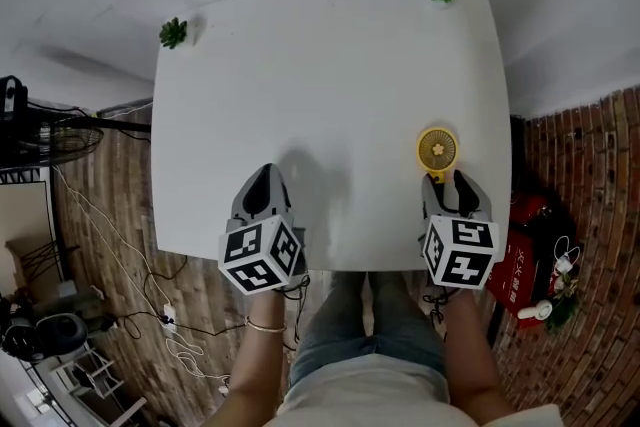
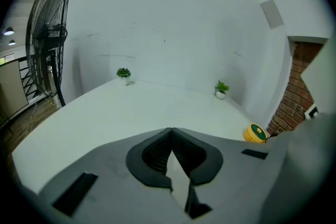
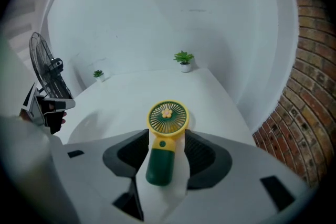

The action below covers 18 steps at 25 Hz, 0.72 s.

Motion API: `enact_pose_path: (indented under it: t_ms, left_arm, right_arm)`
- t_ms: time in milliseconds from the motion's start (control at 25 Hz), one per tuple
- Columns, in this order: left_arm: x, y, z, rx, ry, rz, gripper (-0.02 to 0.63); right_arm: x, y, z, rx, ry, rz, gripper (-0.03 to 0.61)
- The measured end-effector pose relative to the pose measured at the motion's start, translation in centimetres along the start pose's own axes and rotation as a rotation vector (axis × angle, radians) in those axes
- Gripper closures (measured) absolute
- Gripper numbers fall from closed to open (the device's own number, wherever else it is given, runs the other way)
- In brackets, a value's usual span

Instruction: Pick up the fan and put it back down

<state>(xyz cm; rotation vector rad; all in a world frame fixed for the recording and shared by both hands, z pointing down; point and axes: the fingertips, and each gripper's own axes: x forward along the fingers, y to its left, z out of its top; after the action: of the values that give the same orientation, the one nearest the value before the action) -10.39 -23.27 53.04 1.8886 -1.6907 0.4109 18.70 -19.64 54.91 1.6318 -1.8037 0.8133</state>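
Our right tongs [image 3: 167,132] stand apart, one jaw on each side of the fan [image 3: 167,117], whose green handle lies between them without being pinched. The fan lies flat on the white worktop [image 1: 330,85] near its right edge, its yellow head pointing away from us. Our left tongs [image 2: 171,130] are closed tip to tip on nothing, at the worktop's near edge, well apart from the fan.

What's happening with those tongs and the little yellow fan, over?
Left tongs shut, empty. Right tongs open, straddling the fan at its neck. Fan lying flat on the table, near its right edge. Nothing blocking it.
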Motion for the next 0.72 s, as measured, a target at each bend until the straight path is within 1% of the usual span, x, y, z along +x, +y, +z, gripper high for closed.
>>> enact_pose_path:
  t_ms: [120, 200, 360, 520, 680, 720]
  left_arm:
    - [-0.1, -0.4, 1.4, 0.001, -0.022, -0.008, 0.601]
    - [-0.2, -1.1, 2.6, 0.004, -0.044, -0.020, 0.602]
    - [-0.6, -3.4, 6.2, 0.024, -0.117, -0.071, 0.602]
    - [-2.0, -5.6, 9.9, 0.056, -0.192, -0.124, 0.601]
    - [-3.7, -7.5, 13.7, 0.082, -0.269, -0.176, 0.601]
    - [-4.1, -8.1, 14.5, 0.091, -0.290, -0.188, 0.603]
  right_arm:
    - [-1.1, -0.4, 1.9, -0.009, -0.054, -0.013, 0.368]
    - [-2.1, -0.9, 3.3, -0.014, -0.097, -0.025, 0.381]
    - [-4.6, -2.8, 6.9, -0.002, -0.198, -0.064, 0.442]
    - [-8.5, -5.6, 10.3, 0.023, -0.304, -0.122, 0.494]
    - [-13.6, -8.9, 13.9, 0.064, -0.447, -0.206, 0.575]
    - [-15.0, -9.6, 14.8, 0.070, -0.485, -0.224, 0.577]
